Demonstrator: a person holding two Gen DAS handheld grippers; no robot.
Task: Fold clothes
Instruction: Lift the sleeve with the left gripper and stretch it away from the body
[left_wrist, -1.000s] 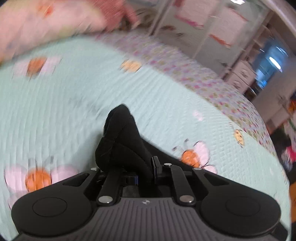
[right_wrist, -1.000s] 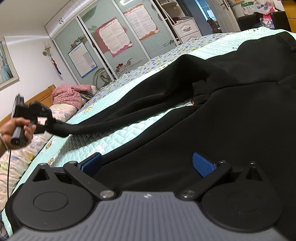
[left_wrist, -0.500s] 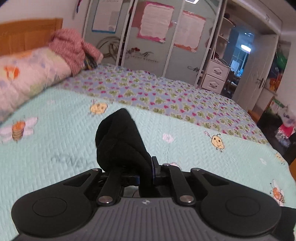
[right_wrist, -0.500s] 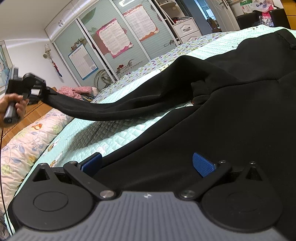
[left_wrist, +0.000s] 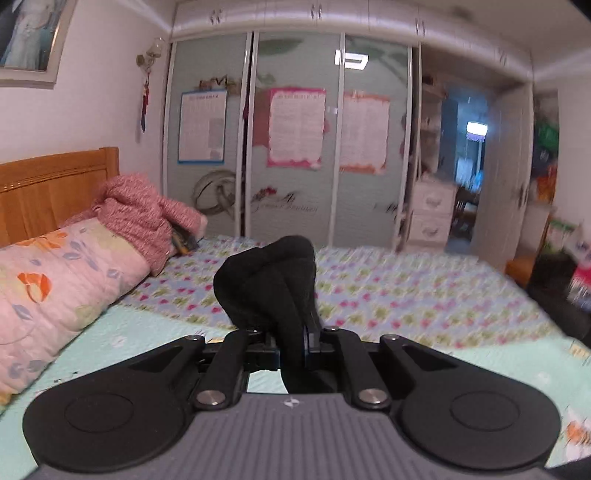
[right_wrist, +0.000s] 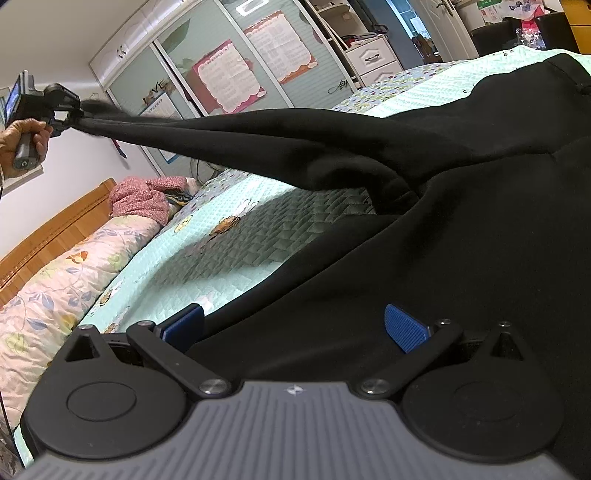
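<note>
Left fingers (left_wrist: 293, 332) clamping black sleeve (right_wrist: 229, 129) aloft, right fingers (right_wrist: 295, 326) wide over garment body (right_wrist: 461, 258), quilt (right_wrist: 229, 251) beneath.

the left gripper (right_wrist: 70, 114) has lifted the black sleeve (right_wrist: 229, 136) higher off the bed, apparently taut.

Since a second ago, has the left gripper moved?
Yes. In the right wrist view the left gripper, shut on the black sleeve, has risen from beside the wooden headboard to well above it.
</note>
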